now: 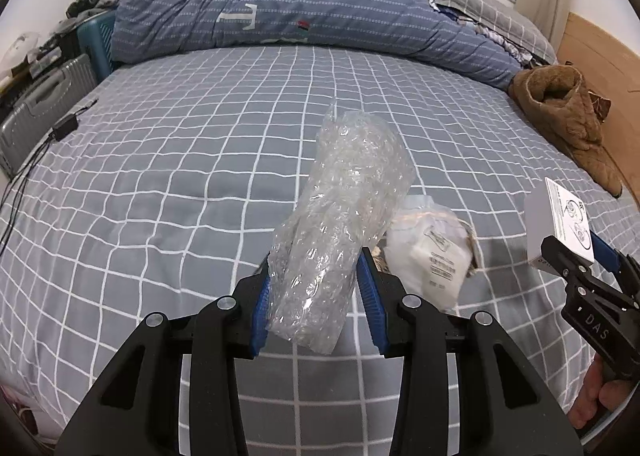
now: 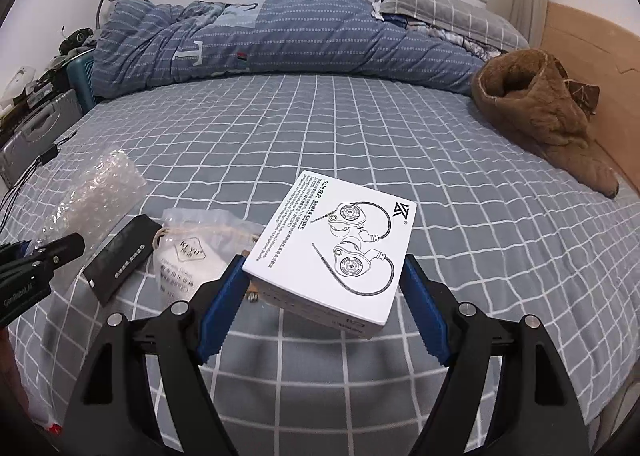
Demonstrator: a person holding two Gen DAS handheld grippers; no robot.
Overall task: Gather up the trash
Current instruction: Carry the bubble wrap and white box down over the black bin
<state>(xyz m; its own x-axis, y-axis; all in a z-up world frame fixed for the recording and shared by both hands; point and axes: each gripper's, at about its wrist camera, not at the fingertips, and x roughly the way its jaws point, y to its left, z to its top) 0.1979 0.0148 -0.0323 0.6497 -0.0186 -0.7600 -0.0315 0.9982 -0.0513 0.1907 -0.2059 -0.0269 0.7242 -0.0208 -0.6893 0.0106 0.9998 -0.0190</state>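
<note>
Our left gripper (image 1: 316, 280) clamps a crumpled clear bubble-wrap roll (image 1: 340, 224) above the grey checked bedsheet (image 1: 180, 176). Our right gripper (image 2: 324, 296) pinches a flat white earphone box (image 2: 336, 244) between its blue pads (image 2: 218, 308); a white drawstring pouch (image 2: 188, 260) and a black box (image 2: 120, 256) lie on the sheet.

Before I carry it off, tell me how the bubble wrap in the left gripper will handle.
The bubble wrap looks crumpled and airy, so it is probably very light. It stands up between the left gripper's blue pads but will likely flop or bend. Its glossy plastic may slip if the squeeze loosens.
</note>
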